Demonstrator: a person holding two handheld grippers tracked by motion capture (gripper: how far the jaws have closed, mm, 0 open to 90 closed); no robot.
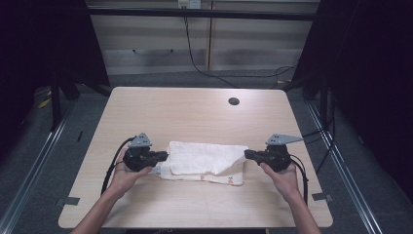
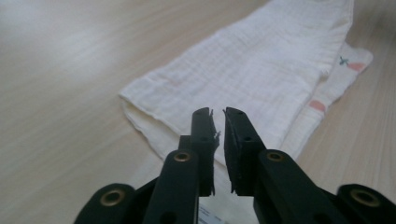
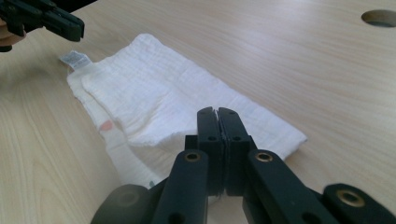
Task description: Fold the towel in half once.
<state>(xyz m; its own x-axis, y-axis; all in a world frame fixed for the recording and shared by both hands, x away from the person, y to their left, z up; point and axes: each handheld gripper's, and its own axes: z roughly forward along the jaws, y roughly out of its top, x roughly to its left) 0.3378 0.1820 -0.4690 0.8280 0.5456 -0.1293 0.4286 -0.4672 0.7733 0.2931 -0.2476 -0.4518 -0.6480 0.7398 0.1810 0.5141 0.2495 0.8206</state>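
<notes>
Towel point(image 1: 207, 158) half-folded on bench point(image 1: 195, 114) | left hand-held gripper point(image 2: 218, 112) barely parted, empty | right hand-held gripper point(image 3: 217, 111) closed, empty | I'd pinch both end edges cleanly, fold evenly.

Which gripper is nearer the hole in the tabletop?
Right. The right gripper sits at the towel's right end, below the hole; the left gripper is at the towel's far left end.

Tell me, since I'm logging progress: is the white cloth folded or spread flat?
Folded: the white cloth lies doubled, an upper layer overlapping a lower printed edge.
</notes>
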